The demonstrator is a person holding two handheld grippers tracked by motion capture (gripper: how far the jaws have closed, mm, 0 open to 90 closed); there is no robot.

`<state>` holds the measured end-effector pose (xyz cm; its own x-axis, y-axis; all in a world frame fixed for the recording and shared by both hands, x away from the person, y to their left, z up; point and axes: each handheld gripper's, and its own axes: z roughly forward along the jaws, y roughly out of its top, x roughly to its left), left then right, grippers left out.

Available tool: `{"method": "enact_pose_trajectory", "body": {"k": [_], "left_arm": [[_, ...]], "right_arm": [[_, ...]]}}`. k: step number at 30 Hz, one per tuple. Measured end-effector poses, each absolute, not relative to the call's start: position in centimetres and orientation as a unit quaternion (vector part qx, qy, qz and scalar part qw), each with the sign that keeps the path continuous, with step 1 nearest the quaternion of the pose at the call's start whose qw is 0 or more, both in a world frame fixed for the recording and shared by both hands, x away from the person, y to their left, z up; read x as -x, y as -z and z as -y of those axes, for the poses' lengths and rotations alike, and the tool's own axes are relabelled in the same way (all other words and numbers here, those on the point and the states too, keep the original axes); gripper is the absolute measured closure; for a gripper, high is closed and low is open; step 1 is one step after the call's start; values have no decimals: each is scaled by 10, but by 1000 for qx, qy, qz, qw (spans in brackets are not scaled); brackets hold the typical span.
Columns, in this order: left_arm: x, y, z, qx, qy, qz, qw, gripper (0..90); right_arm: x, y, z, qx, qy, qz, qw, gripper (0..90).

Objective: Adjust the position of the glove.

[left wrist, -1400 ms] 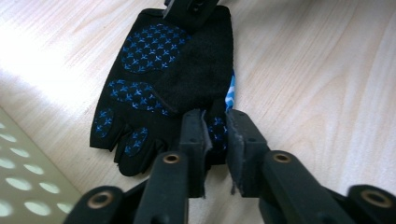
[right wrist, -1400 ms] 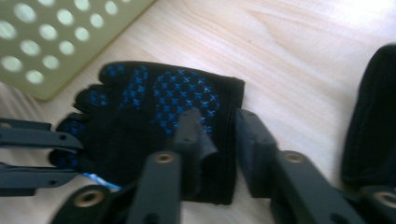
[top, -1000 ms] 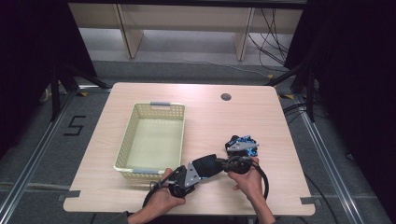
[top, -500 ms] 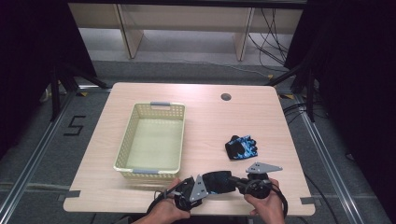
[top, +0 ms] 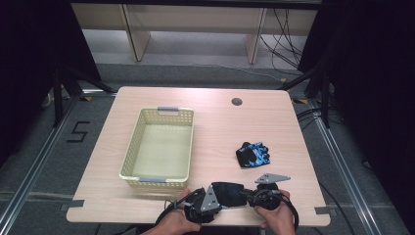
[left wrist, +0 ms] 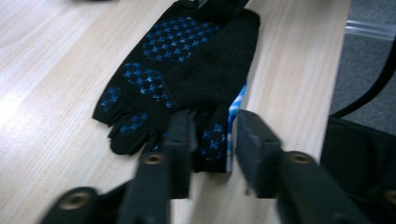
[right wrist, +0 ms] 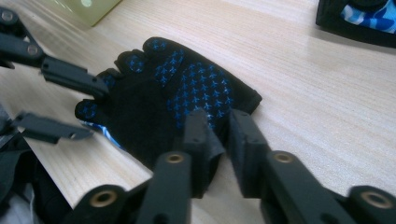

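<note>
- A black glove (top: 228, 192) with blue dots on its palm is laid flat, palm up, at the near edge of the table (top: 215, 132), between the two grippers.
- The left gripper (left wrist: 212, 144) is positioned at the finger end of the glove. Its jaws have just been opening; a gap is seen between the pads, with one glove finger lying between them, not pressed.
- The right gripper (right wrist: 218, 140) is positioned at the cuff end. Its jaws have just been opening; the cuff edge is seen against the left pad, while the other pad stands apart from it.
- In the right gripper view, the left gripper's jaws are seen spread on either side of the glove's fingers.
- A second glove (top: 252, 154), black and blue, is located farther in on the table, well apart from both grippers.
- A pale yellow basket (top: 133, 147) is placed left of the gloves.
</note>
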<state>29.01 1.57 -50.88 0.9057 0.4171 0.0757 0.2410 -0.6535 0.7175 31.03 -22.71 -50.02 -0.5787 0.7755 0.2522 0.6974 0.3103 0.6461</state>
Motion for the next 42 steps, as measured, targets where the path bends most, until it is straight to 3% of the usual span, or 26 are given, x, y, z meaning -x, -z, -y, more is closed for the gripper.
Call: {"method": "enact_pose_trajectory", "body": {"k": [2, 5, 8, 12, 16, 31, 42], "left_arm": [[-291, 506, -17, -898, -109, -192, 382, 468], [-290, 501, -23, -894, -96, -202, 387, 328], [-288, 495, -31, -887, -91, -215, 399, 305], [-286, 487, -46, -879, -81, -224, 413, 293], [-282, 484, -62, -868, -62, -242, 429, 256], [-274, 493, -119, -856, -69, -293, 420, 202], [-275, 498, -122, -859, -81, -291, 413, 207]], "right_arm": [[-312, 500, 227, -464, -381, -798, 58, 646], [-314, 486, 239, -468, -405, -783, 66, 577], [-318, 478, 245, -468, -426, -769, 86, 601], [-326, 466, 248, -468, -450, -753, 106, 810], [-349, 462, 247, -446, -431, -771, 146, 899], [-441, 470, 209, -453, -386, -786, 166, 900], [-446, 494, 216, -477, -332, -803, 129, 897]]}}
